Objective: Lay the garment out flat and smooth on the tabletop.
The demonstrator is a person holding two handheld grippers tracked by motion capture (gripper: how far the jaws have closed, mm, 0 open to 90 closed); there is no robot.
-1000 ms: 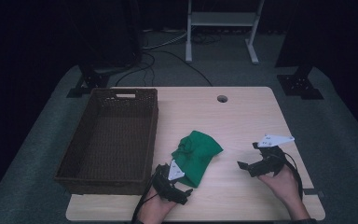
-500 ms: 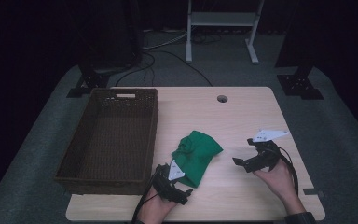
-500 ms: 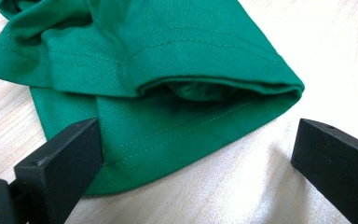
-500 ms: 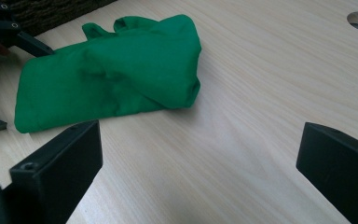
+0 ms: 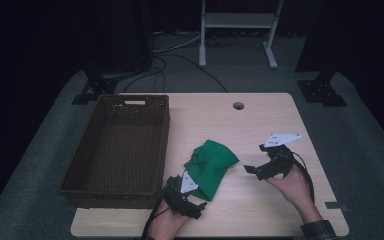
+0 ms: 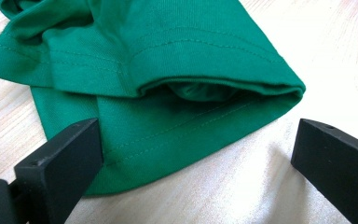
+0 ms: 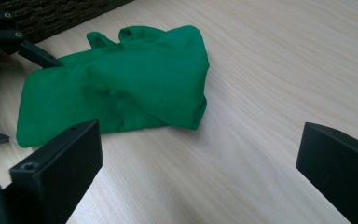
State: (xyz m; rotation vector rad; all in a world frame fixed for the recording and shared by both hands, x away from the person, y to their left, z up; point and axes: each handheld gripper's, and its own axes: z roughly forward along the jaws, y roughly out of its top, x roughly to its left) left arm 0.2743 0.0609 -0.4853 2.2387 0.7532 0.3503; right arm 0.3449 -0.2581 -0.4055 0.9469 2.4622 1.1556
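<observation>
My left gripper [image 5: 192,200] is wide open at the near edge of the folded green cotton shirt [image 5: 210,162] on the table, ready to pinch it. My right gripper [image 5: 257,170] waits open beside it.

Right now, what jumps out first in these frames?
The bright green folded garment lying mid-table on the pale wooden table grabs the eye. The left claw sits open at its near hemmed edge, while the right claw hovers open to its right, apart from the cloth. A dark wicker basket stands on the table's left side.
</observation>
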